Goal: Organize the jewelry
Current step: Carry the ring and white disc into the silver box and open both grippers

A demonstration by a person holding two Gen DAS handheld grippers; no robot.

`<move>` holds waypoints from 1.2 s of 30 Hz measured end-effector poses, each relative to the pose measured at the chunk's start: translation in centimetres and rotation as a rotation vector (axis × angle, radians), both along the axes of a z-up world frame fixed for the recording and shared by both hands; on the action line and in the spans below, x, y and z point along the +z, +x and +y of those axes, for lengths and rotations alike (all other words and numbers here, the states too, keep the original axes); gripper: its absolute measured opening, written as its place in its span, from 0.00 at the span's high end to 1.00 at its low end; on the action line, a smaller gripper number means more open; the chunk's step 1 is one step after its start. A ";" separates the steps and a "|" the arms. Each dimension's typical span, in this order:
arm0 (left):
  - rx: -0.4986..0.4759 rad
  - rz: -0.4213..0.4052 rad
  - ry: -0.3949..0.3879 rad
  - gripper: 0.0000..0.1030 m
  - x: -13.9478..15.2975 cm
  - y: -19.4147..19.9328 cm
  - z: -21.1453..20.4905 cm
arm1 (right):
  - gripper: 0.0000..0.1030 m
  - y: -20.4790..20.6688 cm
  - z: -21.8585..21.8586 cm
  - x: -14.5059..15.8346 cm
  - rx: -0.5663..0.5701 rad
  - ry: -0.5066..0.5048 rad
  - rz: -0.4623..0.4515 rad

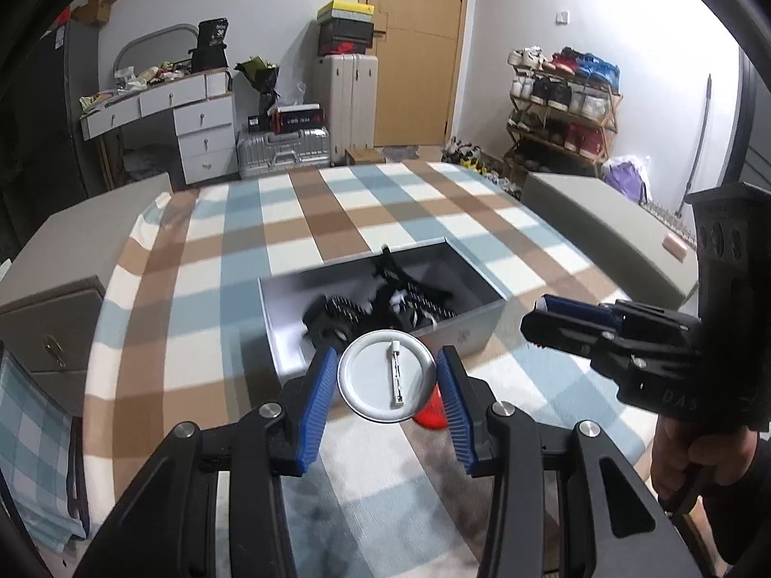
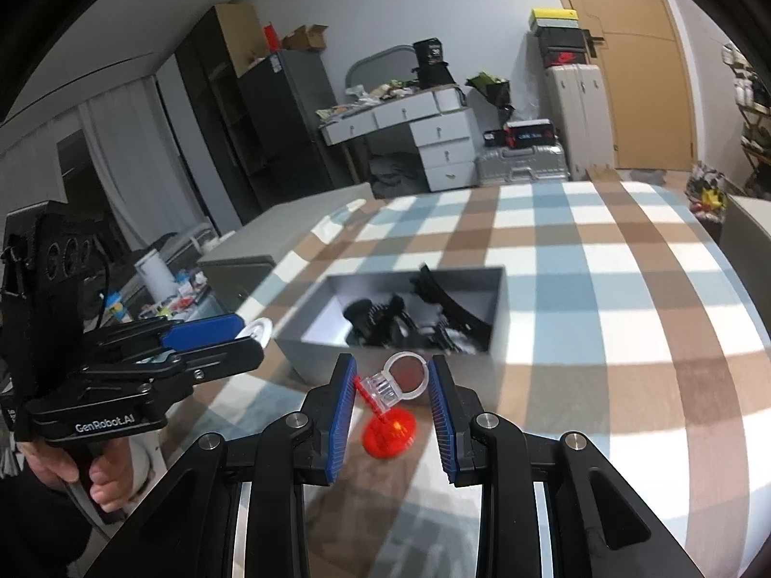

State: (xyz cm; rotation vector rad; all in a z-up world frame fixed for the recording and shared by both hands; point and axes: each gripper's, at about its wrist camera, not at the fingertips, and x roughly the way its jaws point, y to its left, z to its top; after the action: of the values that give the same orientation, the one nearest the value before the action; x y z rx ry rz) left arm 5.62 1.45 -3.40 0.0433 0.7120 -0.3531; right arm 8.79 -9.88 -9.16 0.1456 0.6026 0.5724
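Badge: round silver badge (image 1: 387, 375) low in the frame's centre, pinched by the left gripper (image 1: 387, 380).
Ring: clear ring (image 2: 397, 380) between the spread right gripper (image 2: 391, 402), touching nothing I can confirm.
Box: grey box (image 1: 474, 325) behind, mid-frame, holding black clips (image 1: 385, 306).

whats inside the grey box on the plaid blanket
The open grey rectangular box holds a tangled pile of black hair clips and accessories. Bare floor shows at one end; whatever lies under the pile is hidden.

Left hand-held gripper (image 1: 388, 380) pinching silver round badge (image 1: 385, 375) by its rim — grey box (image 1: 477, 327) just beyond, checked cloth (image 1: 289, 221) beneath
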 end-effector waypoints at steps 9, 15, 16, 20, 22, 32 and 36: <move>0.036 -0.002 -0.062 0.64 0.4 2.8 1.9 | 0.72 2.6 1.8 1.9 0.050 0.016 -0.026; 0.039 0.013 -0.077 0.64 -0.1 4.4 2.0 | 0.72 4.7 2.5 2.2 0.063 0.022 -0.026; 0.042 0.018 -0.082 0.64 -0.3 4.9 2.1 | 0.72 5.0 2.6 2.2 0.062 0.022 -0.024; 0.044 0.039 -0.078 0.64 -1.2 6.1 2.0 | 0.72 6.3 2.8 1.9 0.066 0.023 -0.009; 0.043 0.053 -0.082 0.64 -1.7 6.6 1.9 | 0.72 6.9 2.9 1.5 0.067 0.015 0.000; 0.041 0.093 -0.098 0.64 -2.6 7.8 2.0 | 0.71 9.1 2.6 -0.3 0.054 0.021 0.053; 0.037 0.114 -0.114 0.64 -3.0 8.3 2.2 | 0.71 9.6 2.8 -0.6 0.058 0.015 0.061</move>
State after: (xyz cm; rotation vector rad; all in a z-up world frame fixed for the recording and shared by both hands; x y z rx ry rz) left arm 13.90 3.62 -6.42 -0.0987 0.8032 -0.3626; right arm 18.35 -7.11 -9.73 0.1609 0.6636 0.6309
